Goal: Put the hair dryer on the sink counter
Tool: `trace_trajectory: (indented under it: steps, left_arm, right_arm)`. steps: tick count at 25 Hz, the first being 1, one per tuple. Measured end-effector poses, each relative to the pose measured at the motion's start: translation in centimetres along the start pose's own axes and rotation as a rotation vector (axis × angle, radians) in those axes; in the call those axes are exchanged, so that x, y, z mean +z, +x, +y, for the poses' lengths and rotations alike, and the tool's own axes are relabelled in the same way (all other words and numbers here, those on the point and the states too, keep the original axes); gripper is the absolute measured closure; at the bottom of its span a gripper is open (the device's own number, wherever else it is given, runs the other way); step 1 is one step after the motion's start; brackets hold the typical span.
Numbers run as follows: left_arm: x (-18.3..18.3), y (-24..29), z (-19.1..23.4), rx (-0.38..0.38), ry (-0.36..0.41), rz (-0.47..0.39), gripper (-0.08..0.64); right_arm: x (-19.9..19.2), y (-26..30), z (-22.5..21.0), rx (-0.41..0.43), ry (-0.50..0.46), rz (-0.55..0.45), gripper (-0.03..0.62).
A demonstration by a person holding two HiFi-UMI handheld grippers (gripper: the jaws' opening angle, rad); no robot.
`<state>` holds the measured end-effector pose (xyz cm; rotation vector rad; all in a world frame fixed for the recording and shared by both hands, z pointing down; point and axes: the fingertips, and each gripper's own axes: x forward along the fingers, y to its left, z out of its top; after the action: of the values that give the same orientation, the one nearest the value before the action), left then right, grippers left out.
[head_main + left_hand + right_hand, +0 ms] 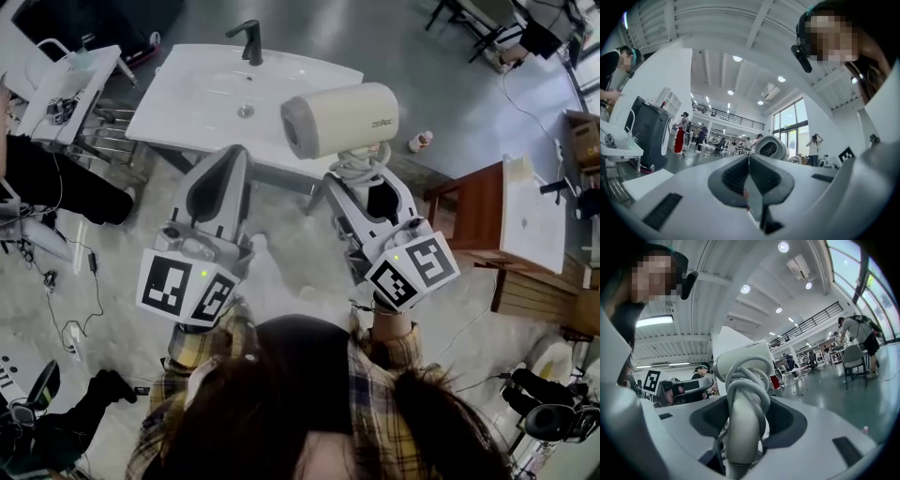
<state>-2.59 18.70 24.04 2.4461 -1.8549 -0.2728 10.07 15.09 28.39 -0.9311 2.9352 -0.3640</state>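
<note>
Your right gripper (364, 186) is clamped on the handle of the cream hair dryer (339, 120), with the cord (746, 377) wound round that handle. You hold the dryer up in the air, handle down and barrel sideways, at the front right edge of the white sink counter (187, 94). There is small grey print on the barrel, too small to read. Your left gripper (231, 167) has its jaws pressed together with nothing between them. Each marker cube (412, 270) shows black-and-white squares.
</note>
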Motion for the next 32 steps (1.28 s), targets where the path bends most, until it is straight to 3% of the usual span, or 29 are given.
trace_trajectory:
  steps: [20,32]
  left_arm:
    - [0.5,7.2,11.5,-0.209,-0.008,0.052,0.54]
    - [-2.0,10.6,14.1,-0.22,-0.037,0.116,0.54]
  right_arm:
    - [1.2,12.1,-1.5,-0.202,0.004,-0.057,0.351]
    - [0.0,14.2,-4.8,-0.291,0.025,0.012,0.351]
